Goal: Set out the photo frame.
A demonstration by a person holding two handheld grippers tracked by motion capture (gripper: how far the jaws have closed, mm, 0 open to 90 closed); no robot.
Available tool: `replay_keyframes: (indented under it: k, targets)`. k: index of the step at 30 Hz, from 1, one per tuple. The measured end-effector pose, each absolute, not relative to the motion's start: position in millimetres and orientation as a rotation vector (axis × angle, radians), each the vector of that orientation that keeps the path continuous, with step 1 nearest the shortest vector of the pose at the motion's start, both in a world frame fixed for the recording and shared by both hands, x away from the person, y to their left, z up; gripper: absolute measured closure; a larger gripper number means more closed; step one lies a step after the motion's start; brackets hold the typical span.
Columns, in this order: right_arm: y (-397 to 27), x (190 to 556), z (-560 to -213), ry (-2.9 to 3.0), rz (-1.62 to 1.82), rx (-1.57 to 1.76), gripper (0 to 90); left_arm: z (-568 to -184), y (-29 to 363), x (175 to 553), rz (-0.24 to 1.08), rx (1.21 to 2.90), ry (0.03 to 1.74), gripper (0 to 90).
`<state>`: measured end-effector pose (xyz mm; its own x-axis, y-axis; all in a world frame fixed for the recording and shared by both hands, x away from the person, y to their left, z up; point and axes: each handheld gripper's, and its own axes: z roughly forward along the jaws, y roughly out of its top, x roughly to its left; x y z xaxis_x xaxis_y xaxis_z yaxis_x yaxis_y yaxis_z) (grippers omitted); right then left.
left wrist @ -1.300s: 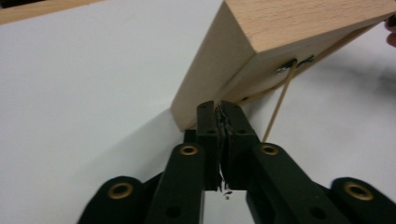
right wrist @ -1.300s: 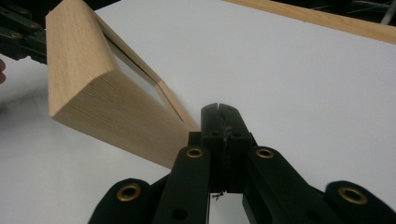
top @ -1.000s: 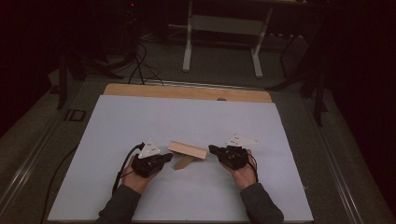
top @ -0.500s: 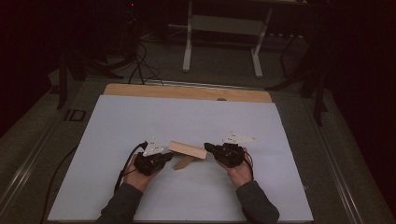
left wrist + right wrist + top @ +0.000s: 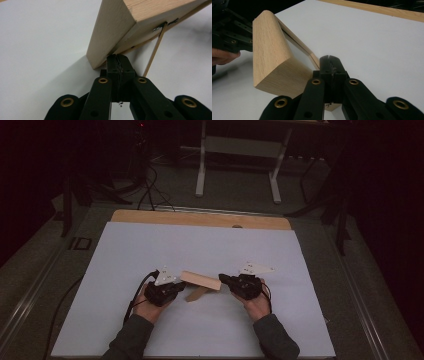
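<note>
Resting near the front middle of the white table sheet (image 5: 125, 270), the left gripper (image 5: 172, 289) has its jaws pressed together, with no gap between them in the left gripper view, and its tip sits against the left end of the wooden block (image 5: 201, 280). The block lies tilted between the two grippers, with a thin wooden piece (image 5: 196, 294) under it. At the block's right end, the right gripper (image 5: 226, 280) also has its jaws closed tight together, the tip touching the wood.
</note>
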<state>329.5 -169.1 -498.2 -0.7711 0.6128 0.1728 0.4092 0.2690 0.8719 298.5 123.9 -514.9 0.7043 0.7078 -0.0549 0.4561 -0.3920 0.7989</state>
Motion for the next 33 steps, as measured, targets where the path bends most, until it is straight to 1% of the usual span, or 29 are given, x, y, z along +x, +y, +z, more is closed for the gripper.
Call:
replay_keyframes:
  k: [13,23,33]
  targets:
    - [-167.8,327.2,-497.4,2.348,1.499,0.93,89.7,-517.7,122.1,304.3,0.368,2.056,0.904,89.6]
    - [-166.9,325.5,-497.5,2.346,1.496,0.92,89.7,-512.0,112.9,306.5,0.384,2.079,0.892,88.9]
    - [-166.3,324.6,-497.2,2.343,1.486,0.918,89.7,-507.4,111.7,300.3,0.38,2.073,0.872,88.3]
